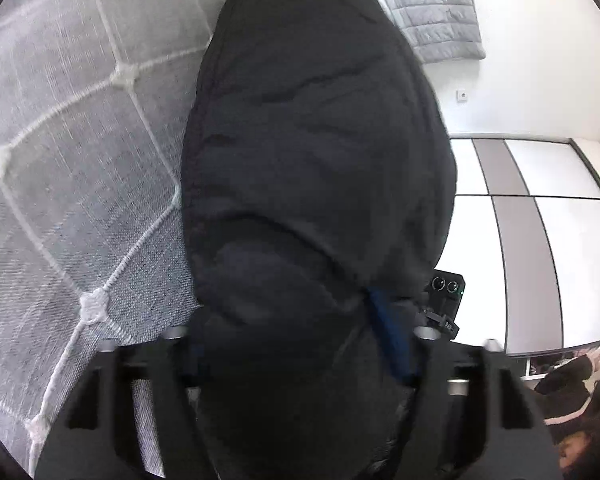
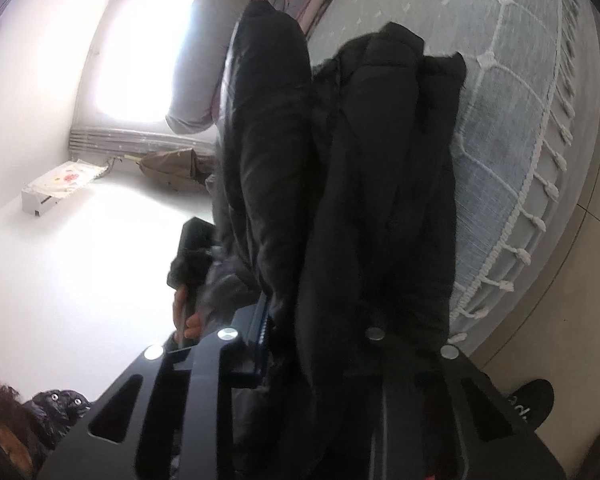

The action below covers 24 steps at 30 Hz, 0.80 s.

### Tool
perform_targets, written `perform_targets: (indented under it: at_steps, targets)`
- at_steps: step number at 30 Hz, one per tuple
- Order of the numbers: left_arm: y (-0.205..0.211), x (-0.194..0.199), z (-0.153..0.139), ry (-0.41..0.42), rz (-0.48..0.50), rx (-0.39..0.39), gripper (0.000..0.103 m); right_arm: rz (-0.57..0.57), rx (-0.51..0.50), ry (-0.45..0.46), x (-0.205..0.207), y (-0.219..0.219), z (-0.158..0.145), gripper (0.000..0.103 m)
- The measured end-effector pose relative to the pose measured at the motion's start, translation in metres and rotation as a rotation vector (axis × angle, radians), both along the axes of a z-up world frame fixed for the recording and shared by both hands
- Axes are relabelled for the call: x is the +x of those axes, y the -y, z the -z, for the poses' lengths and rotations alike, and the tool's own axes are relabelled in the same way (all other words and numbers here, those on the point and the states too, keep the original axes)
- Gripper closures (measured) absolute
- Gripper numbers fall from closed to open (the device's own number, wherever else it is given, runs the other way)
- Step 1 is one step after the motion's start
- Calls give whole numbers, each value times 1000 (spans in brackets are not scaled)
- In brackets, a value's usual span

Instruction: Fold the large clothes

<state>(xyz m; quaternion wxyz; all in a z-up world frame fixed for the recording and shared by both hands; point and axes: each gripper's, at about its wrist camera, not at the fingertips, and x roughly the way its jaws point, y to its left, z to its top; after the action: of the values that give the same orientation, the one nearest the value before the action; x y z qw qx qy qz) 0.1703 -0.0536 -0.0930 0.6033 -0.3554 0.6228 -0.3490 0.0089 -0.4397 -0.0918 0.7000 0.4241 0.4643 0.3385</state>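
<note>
Black padded jacket [image 1: 316,184] fills the frame centre in both wrist views, hanging over the grey netted bedspread [image 1: 80,152], with left gripper [image 1: 300,360] and right gripper [image 2: 320,360] each clamped on its fabric

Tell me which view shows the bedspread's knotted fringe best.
The right wrist view: the bedspread shows its knotted fringe running along the bed's edge beside the black coat. The left wrist view shows only the bedspread's white stitched grid, with no fringe.
</note>
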Motion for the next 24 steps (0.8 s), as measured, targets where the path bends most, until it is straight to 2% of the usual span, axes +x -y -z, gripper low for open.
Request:
perform_targets:
  at_steps: [3,6,9,13,17,24]
  targets:
    - [0,2,-10,23,-20,7,69,4,9,14,6,0,-7,80]
    - [0,-2,-19,48,-27,16,76,10,15,28,8,-2,-13,80]
    - [-2,7,-46,107,-28,22,81,9,15,61,3,-6,-19,80]
    - [-8,21,-87,201,-26,23,82,5,5,99,11,-18,-37,80]
    - [-28,26,-104,249,-34,43,82,-19,-2,129,23,-37,-54,80]
    - [-113,38,-152,358,-133,41,83,-112,-24,235,78,-104,-112,80]
